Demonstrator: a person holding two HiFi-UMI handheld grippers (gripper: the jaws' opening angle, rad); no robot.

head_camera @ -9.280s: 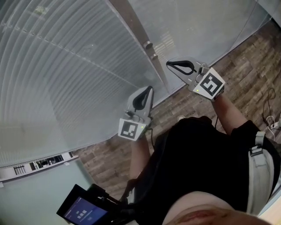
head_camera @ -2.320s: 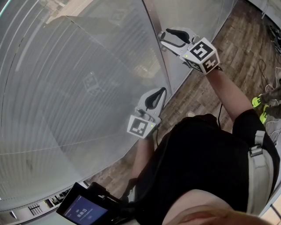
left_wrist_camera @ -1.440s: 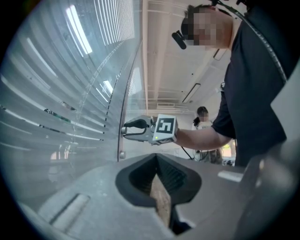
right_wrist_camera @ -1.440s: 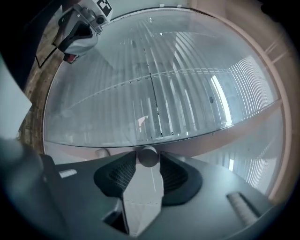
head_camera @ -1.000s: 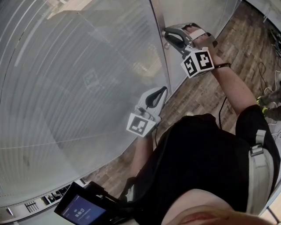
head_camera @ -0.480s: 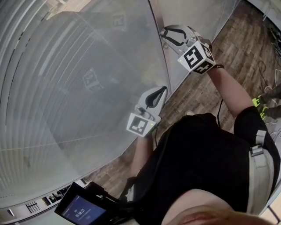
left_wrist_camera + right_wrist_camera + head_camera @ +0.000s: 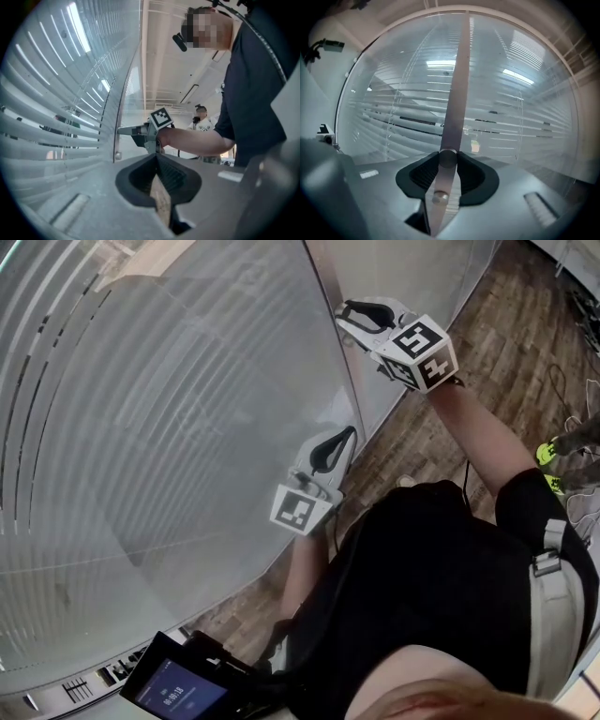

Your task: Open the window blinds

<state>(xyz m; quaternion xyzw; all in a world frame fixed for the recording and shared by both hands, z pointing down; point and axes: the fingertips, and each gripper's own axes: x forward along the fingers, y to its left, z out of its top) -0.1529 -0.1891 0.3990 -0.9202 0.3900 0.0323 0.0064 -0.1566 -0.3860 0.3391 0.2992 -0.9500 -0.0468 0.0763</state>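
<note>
Round knob (image 7: 448, 159) on window post (image 7: 457, 84), snug between jaws of right gripper (image 7: 448, 154)

There are two grippers in the head view, the left gripper (image 7: 345, 435) at mid-frame and the right gripper (image 7: 343, 315) at upper centre. Each bears one cube, so two in all: the left cube (image 7: 298, 510) and the right cube (image 7: 422, 352). One post (image 7: 457, 84) stands at the centre of the right gripper view, with two blinds, the left blind (image 7: 403, 108) and the right blind (image 7: 525, 108). The post has two knobs, the upper knob (image 7: 448, 158) and the lower knob (image 7: 439, 197). One screen (image 7: 173, 692) shows at lower left. Two people appear: the wearer (image 7: 450, 587) and a bystander (image 7: 202, 119).
</note>
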